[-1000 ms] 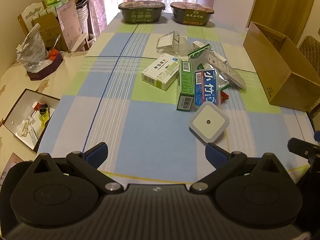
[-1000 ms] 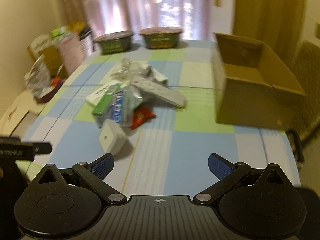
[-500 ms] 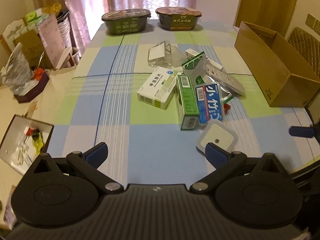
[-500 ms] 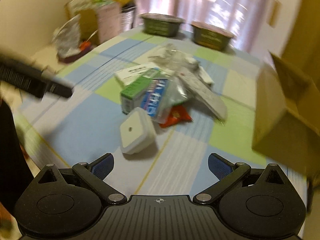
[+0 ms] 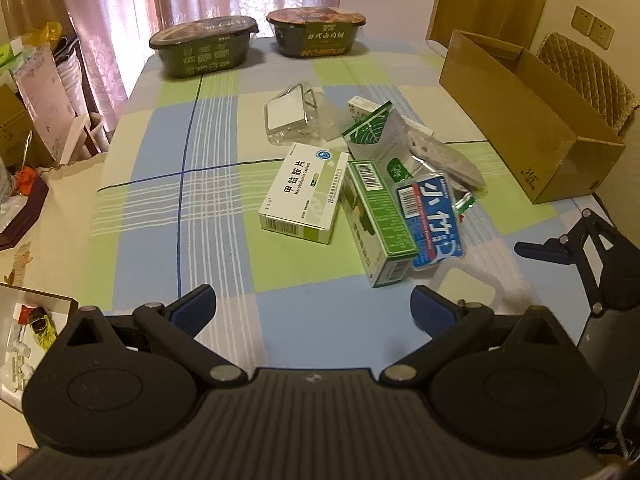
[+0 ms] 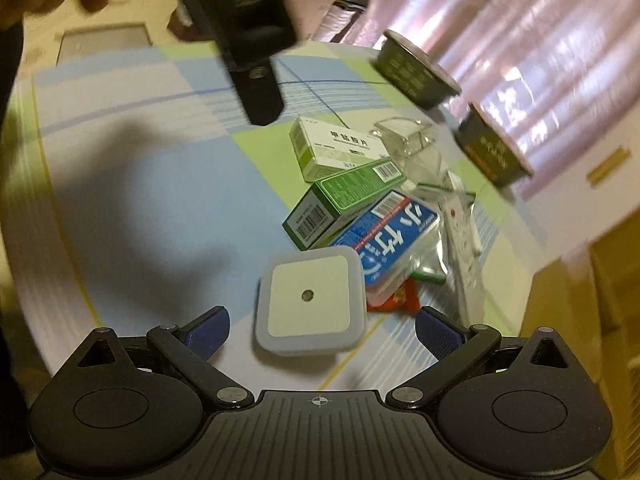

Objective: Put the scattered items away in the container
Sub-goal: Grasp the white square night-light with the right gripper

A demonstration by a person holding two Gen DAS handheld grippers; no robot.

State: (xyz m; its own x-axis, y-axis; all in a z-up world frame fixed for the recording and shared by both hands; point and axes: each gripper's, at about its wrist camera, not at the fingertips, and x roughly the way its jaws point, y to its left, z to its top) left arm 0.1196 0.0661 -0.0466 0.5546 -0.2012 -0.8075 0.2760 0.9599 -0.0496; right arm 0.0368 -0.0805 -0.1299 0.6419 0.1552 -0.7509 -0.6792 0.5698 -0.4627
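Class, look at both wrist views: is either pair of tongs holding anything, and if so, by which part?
Nothing is held. The left tongs are open over bare tablecloth. The right tongs are open, their blue pads either side of the square white night light, not gripping it.

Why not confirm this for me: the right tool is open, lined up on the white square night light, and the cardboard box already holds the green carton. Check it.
One part is wrong. The green carton is not in the cardboard box; the left wrist view shows it lying on the table in the pile. The rest holds: the right tool is open, lined up on the white square night light.
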